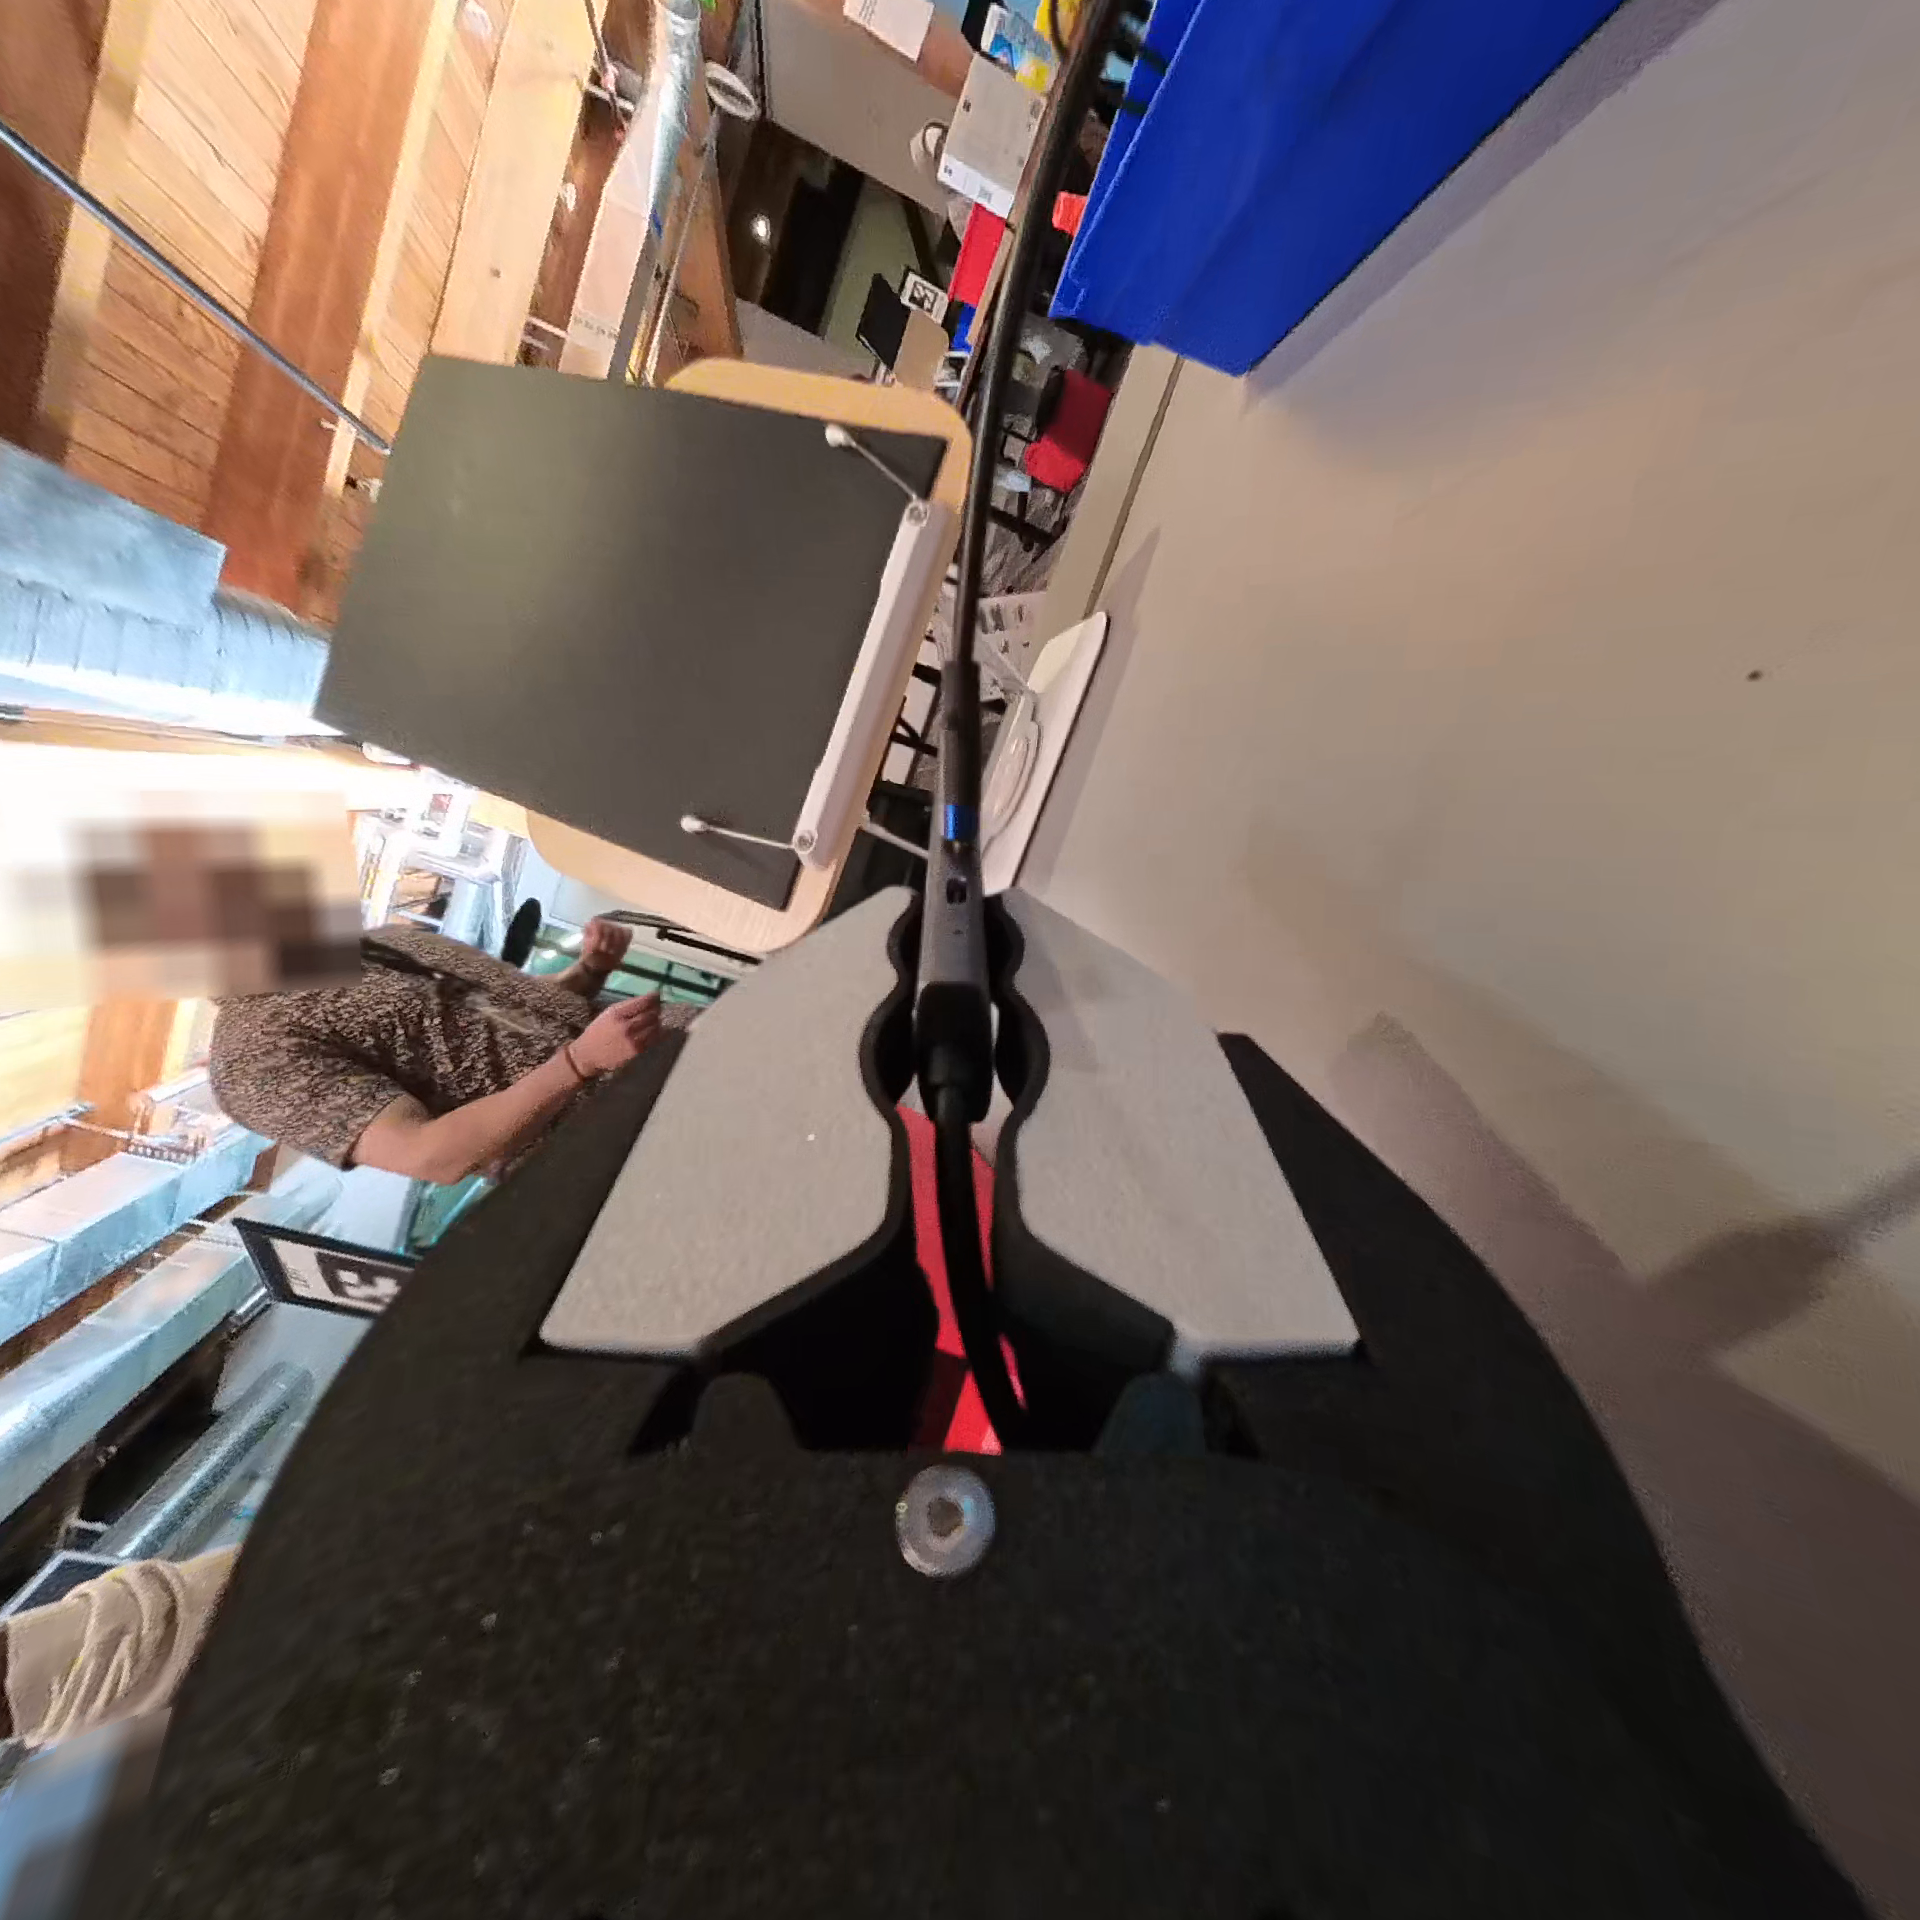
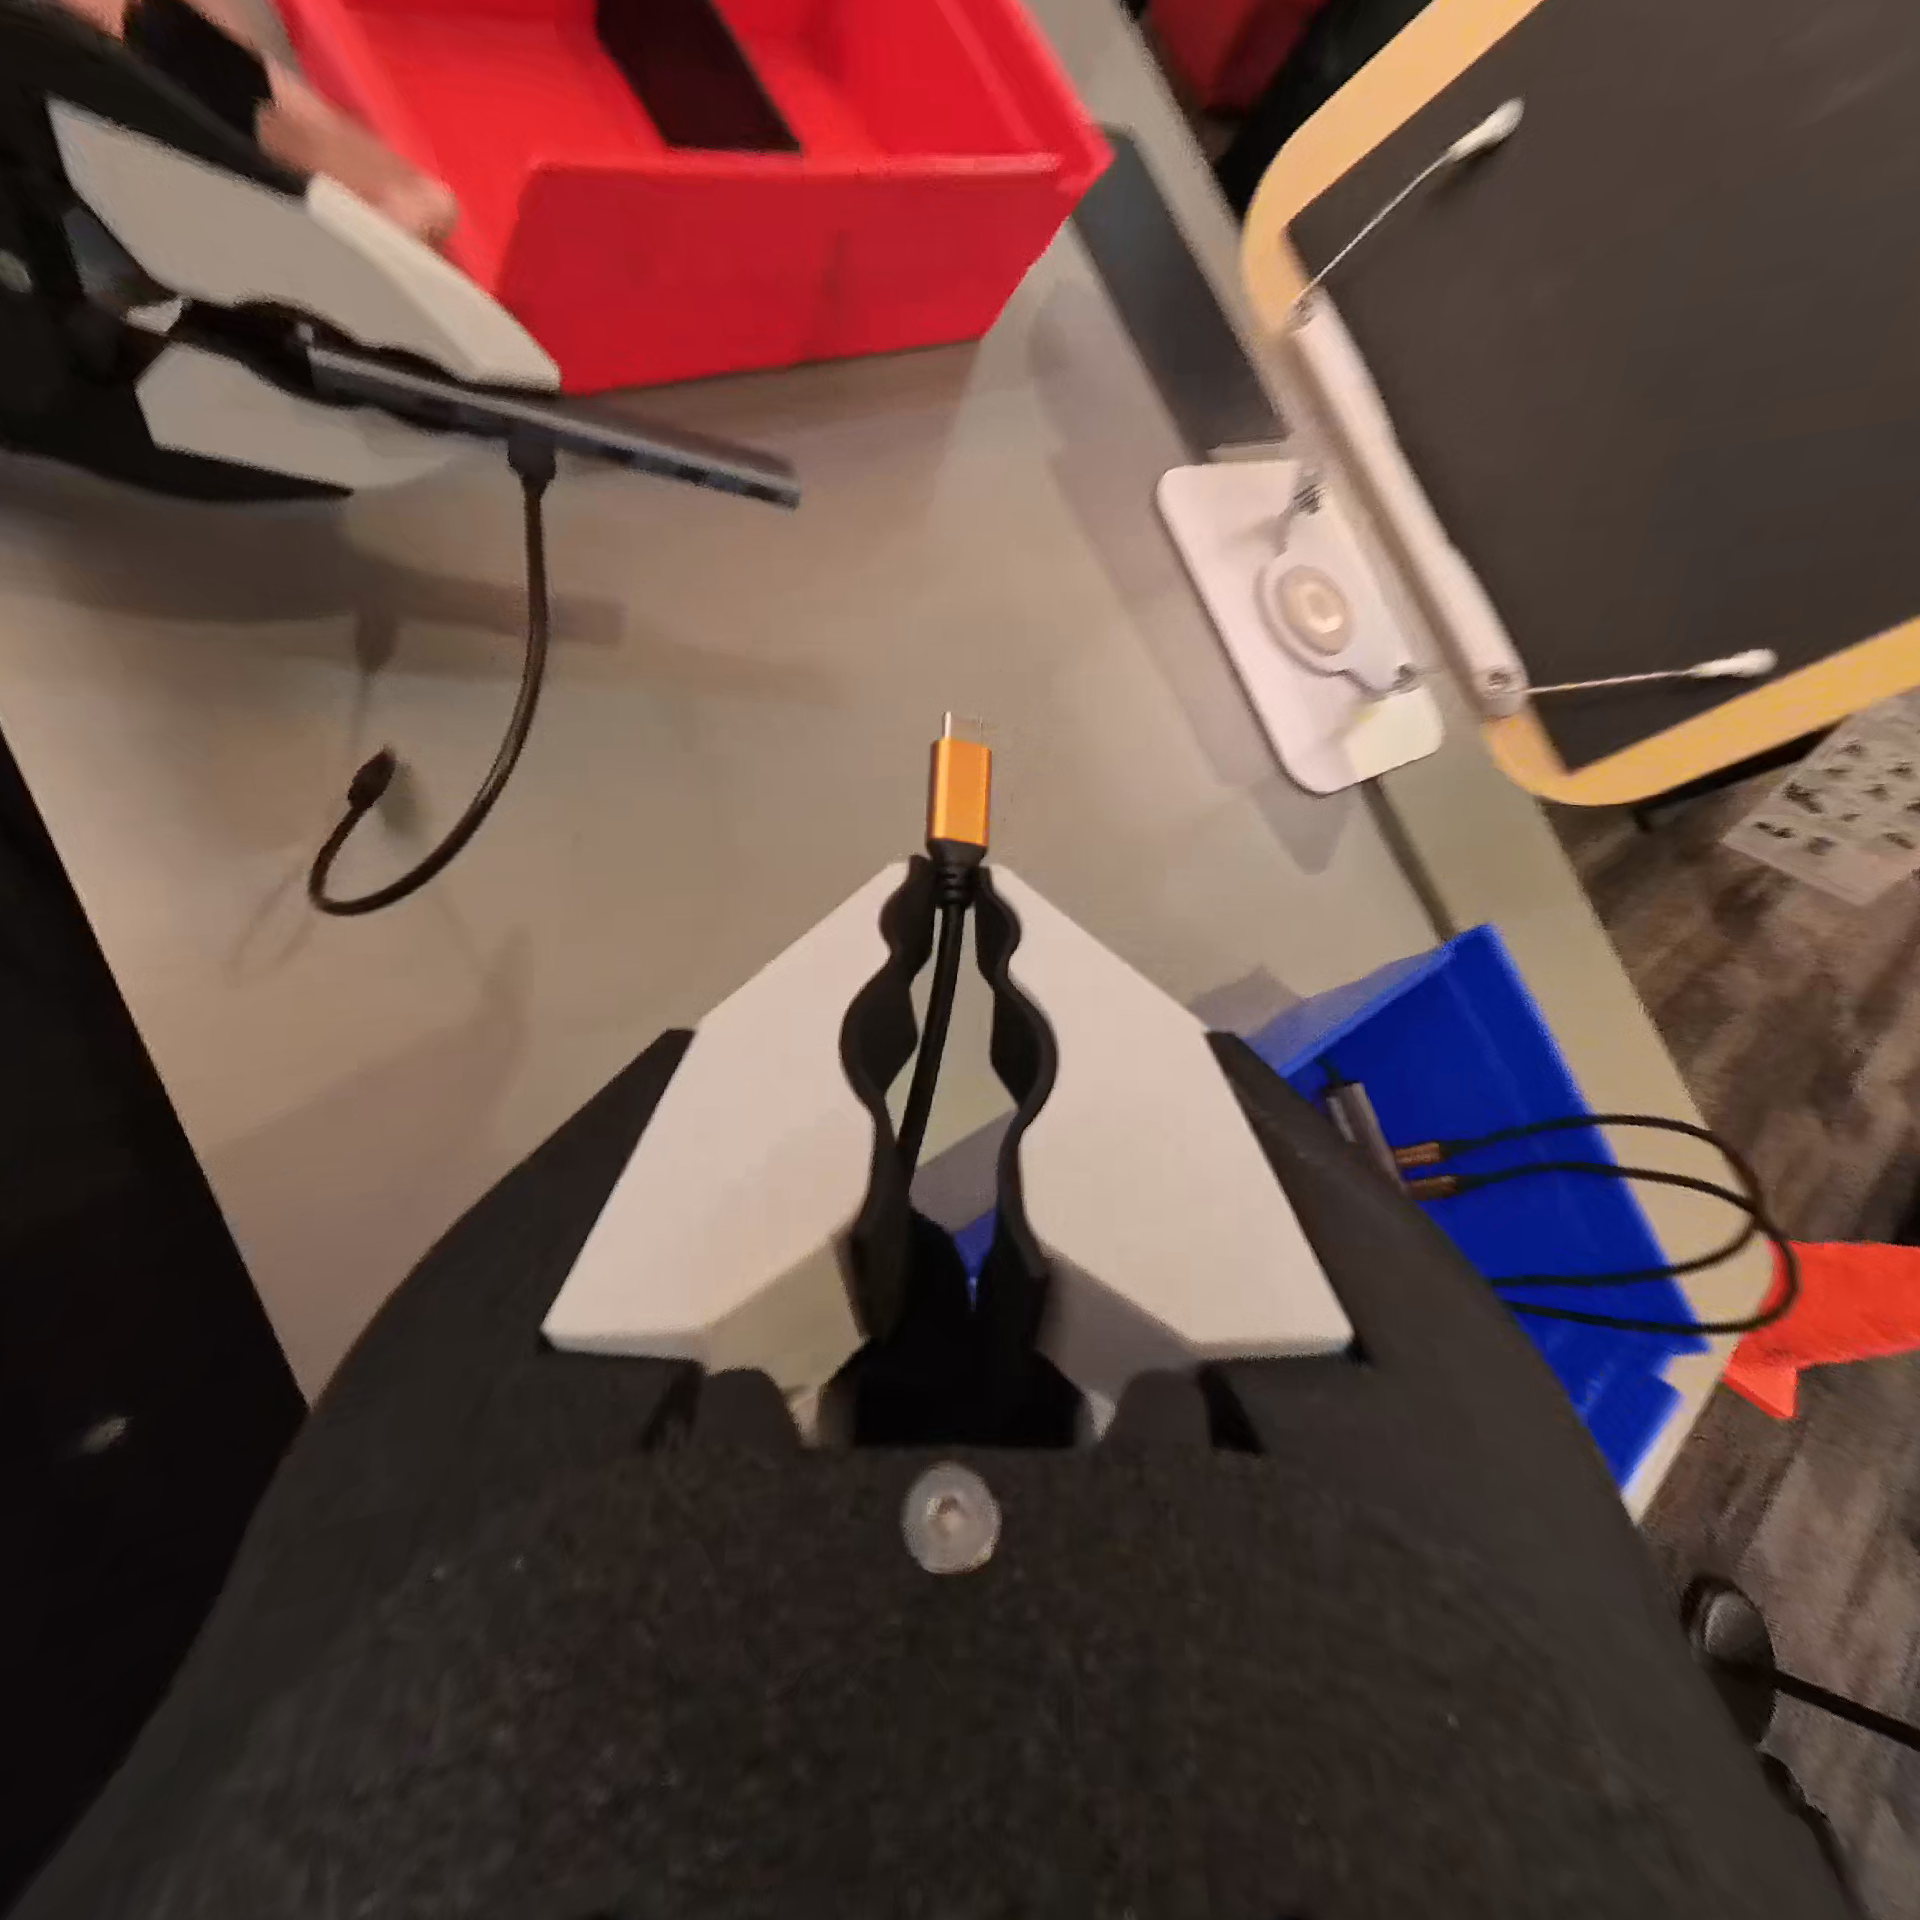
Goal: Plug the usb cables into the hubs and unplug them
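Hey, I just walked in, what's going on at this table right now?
A person is working with two hand-held grippers over a grey table. The left hand-held gripper is shut on a slim grey hub, held above the table with a short black cable hanging from it. The right hand-held gripper is shut on a cable just behind its orange plug, which points forward and is not yet in the hub. A red bin and a blue bin sit nearby.

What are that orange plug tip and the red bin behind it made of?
The orange plug shell on the black cable looks like anodised metal: smooth, with a satin sheen, though coloured plastic is possible. The silver tip appears to be bare metal. The red bin looks like moulded plastic: uniform colour, matte to slightly glossy walls, thick rounded rim.
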`<state>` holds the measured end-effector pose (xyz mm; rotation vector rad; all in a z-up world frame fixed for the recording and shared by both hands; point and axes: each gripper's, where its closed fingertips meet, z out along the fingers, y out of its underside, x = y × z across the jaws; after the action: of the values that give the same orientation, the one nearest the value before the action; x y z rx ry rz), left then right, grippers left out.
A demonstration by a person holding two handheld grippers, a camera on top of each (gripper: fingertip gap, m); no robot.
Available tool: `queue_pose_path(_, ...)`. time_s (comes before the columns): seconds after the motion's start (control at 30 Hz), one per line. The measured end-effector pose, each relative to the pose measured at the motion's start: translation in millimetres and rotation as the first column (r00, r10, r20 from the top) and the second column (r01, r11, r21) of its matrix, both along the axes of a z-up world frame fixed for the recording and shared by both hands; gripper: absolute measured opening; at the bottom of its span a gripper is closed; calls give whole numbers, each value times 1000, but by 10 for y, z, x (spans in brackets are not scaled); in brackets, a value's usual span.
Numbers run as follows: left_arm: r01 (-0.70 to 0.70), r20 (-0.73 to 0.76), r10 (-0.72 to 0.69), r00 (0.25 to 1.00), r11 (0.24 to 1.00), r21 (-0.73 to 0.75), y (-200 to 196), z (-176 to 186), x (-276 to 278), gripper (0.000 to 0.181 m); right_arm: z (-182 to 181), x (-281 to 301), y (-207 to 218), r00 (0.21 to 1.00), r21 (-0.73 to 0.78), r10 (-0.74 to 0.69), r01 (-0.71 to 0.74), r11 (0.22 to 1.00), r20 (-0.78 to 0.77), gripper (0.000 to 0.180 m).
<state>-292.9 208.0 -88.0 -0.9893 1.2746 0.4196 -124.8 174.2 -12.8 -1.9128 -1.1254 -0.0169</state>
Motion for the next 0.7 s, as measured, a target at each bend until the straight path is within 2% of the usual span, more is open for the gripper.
queue_pose_path(0.07,12,-4,-12,1000,1000,-4,-23,-13,34,10,-199,-59,32,1000,-35,-2,2,999,16,7)
queue_pose_path(0.2,14,-21,-14,1000,1000,-5,-18,-56,76,10,-399,-255,44,999,-104,23,-28,994,-49,6)
queue_pose_path(0.7,64,-43,-65,997,998,-16,-115,-118,271,10,-708,-652,47,996,-155,74,-82,985,-55,6)
